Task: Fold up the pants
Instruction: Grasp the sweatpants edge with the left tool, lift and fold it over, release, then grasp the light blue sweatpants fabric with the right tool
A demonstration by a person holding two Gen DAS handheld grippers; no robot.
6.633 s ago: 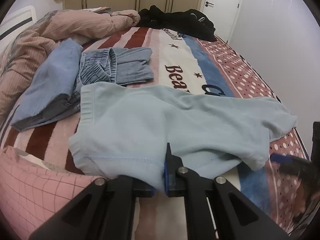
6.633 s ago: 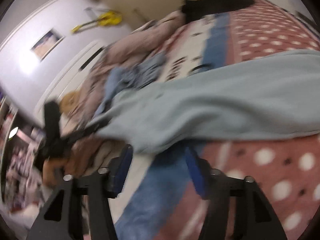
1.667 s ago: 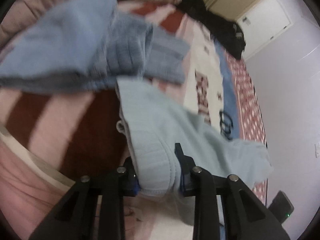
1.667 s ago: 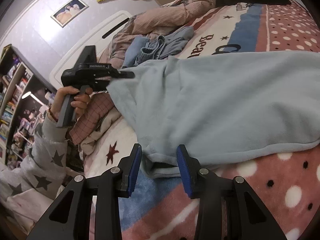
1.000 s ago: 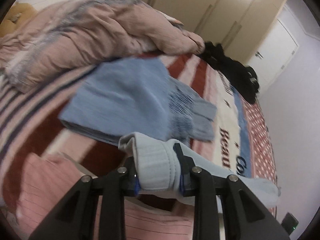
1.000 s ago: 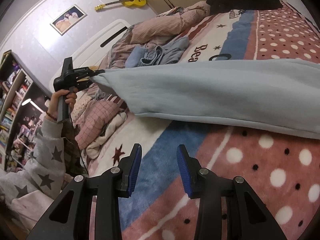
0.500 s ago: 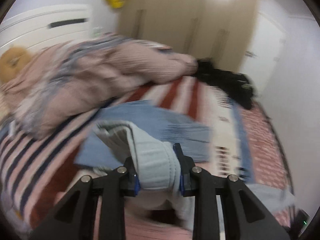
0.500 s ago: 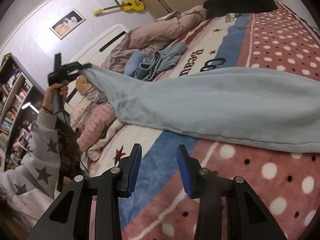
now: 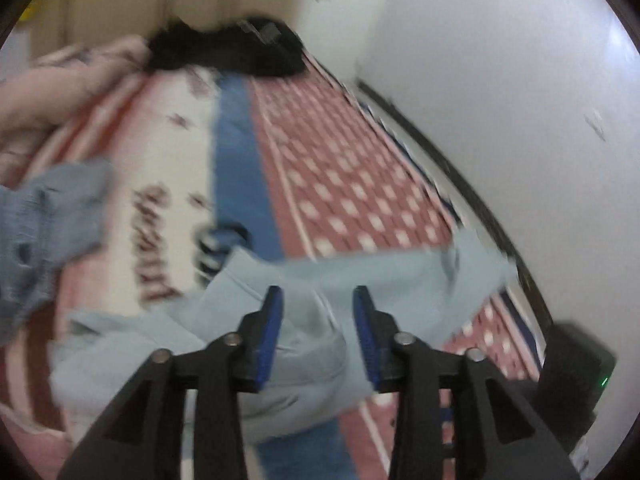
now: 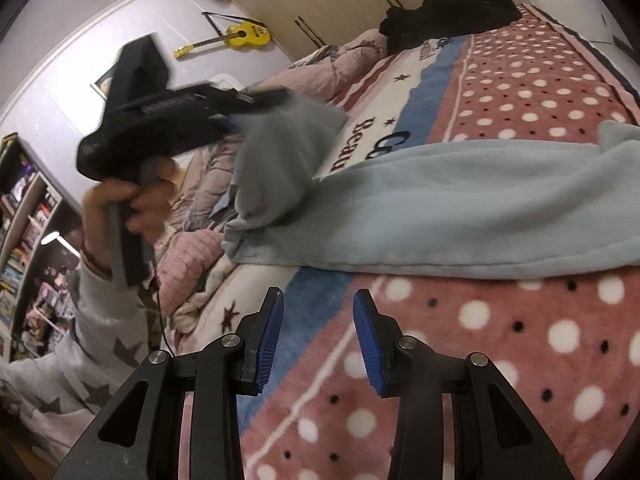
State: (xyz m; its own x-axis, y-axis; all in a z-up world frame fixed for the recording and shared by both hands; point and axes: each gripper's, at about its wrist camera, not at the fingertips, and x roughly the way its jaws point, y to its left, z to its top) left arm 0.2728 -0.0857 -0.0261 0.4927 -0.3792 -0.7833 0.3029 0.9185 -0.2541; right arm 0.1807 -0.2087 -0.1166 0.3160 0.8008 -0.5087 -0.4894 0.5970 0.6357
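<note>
The light blue pants [image 10: 460, 208] lie across the bed; the waistband end [image 10: 280, 168] is flopped over toward the legs. In the left wrist view the pants [image 9: 304, 320] sit below and beyond the fingers, blurred. My left gripper [image 9: 318, 328] is open with nothing between its blue pads; it also shows in the right wrist view [image 10: 240, 112] above the folded-over end. My right gripper [image 10: 318, 336] is open and empty, hovering over the dotted blanket in front of the pants.
A blue denim garment [image 9: 44, 216] lies at the left. A black clothes pile [image 10: 448, 4] sits at the far end of the bed. A crumpled pink quilt [image 10: 340, 64] lies by the headboard. A wall [image 9: 500, 80] runs along the bed's right side.
My left gripper swung the waistband up and over toward the legs, then opened and let it go. My right gripper stayed open and nearly still.
</note>
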